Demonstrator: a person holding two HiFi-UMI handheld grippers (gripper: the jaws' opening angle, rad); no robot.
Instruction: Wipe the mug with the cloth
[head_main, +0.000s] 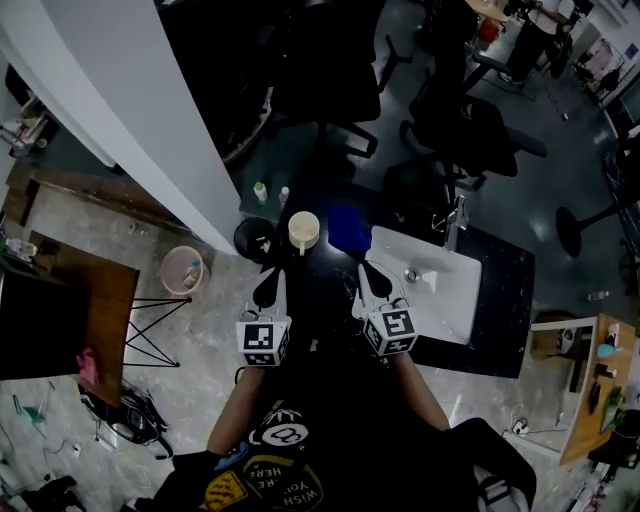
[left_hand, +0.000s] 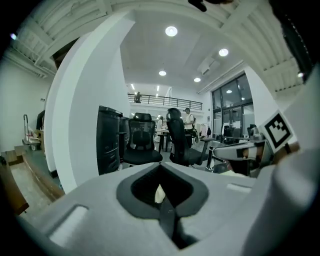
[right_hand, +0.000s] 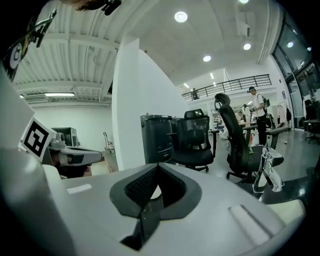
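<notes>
You hold both arms out in front of you, your left forearm (head_main: 233, 420) and right forearm (head_main: 418, 388) bare and reaching forward. Your left claw (head_main: 270, 282) and right claw (head_main: 368, 272) sit side by side, near each other but apart. Both point away from your body, and the right one leans slightly inward. Each marker cube faces up at the rear. On both claws the jaws are closed together, tip against tip, with nothing gripped between them.

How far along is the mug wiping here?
Done: nothing visible; the mug and blue cloth lie side by side on the counter, untouched. In hand: nothing; left hand-held gripper and right hand-held gripper are both shut and empty. Left: grasp cloth, wipe mug.
</notes>
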